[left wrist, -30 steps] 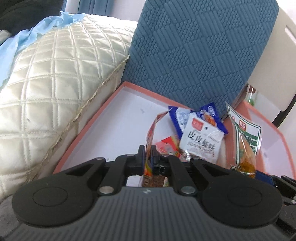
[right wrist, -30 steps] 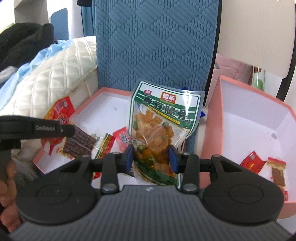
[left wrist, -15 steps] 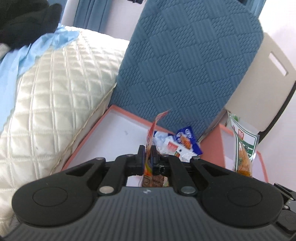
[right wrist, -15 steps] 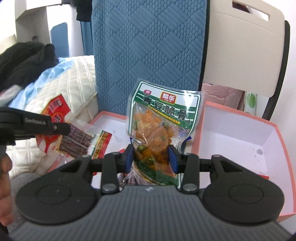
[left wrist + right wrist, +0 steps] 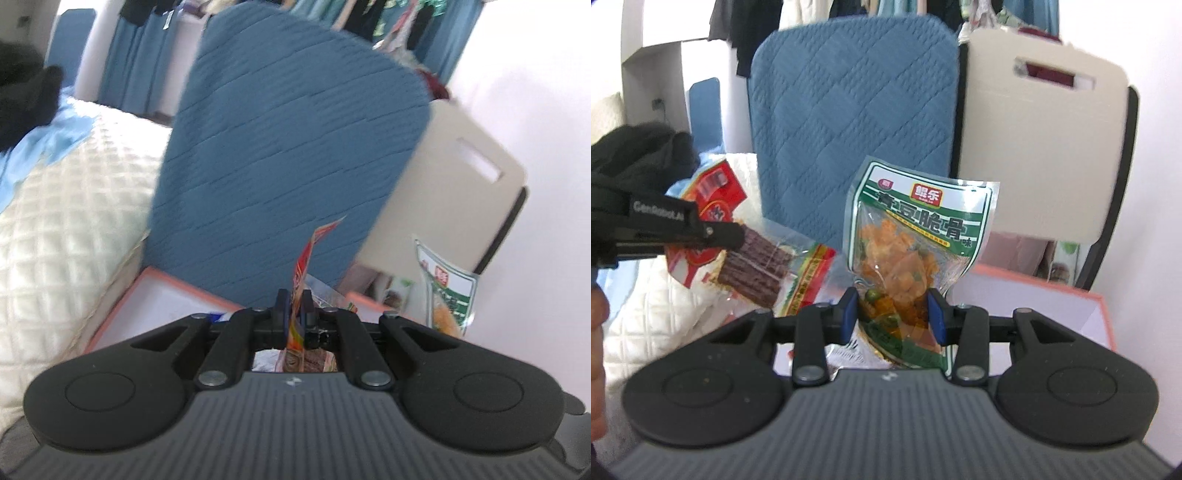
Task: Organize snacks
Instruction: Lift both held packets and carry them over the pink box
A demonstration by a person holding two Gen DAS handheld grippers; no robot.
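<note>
My left gripper (image 5: 294, 314) is shut on a red snack packet (image 5: 301, 280) seen edge-on, held above the left pink box (image 5: 122, 306). In the right wrist view the same packet (image 5: 753, 266) shows brown strips through clear film, pinched in the left gripper (image 5: 737, 236) at the left. My right gripper (image 5: 892, 315) is shut on a green-and-white pouch of orange snack pieces (image 5: 912, 240), held upright in the air. That pouch also shows in the left wrist view (image 5: 447, 291) at the right.
A blue quilted cushion (image 5: 849, 122) stands behind the boxes, a cream chair back (image 5: 1041, 147) to its right. A second pink box (image 5: 1045, 306) lies at the right. A cream quilted bed (image 5: 62, 229) lies left, with black cloth (image 5: 639, 155) on it.
Both grippers have risen with their packets. The boxes and the loose snacks in them have dropped low or out of view, and more of the cushion and chair back shows.
</note>
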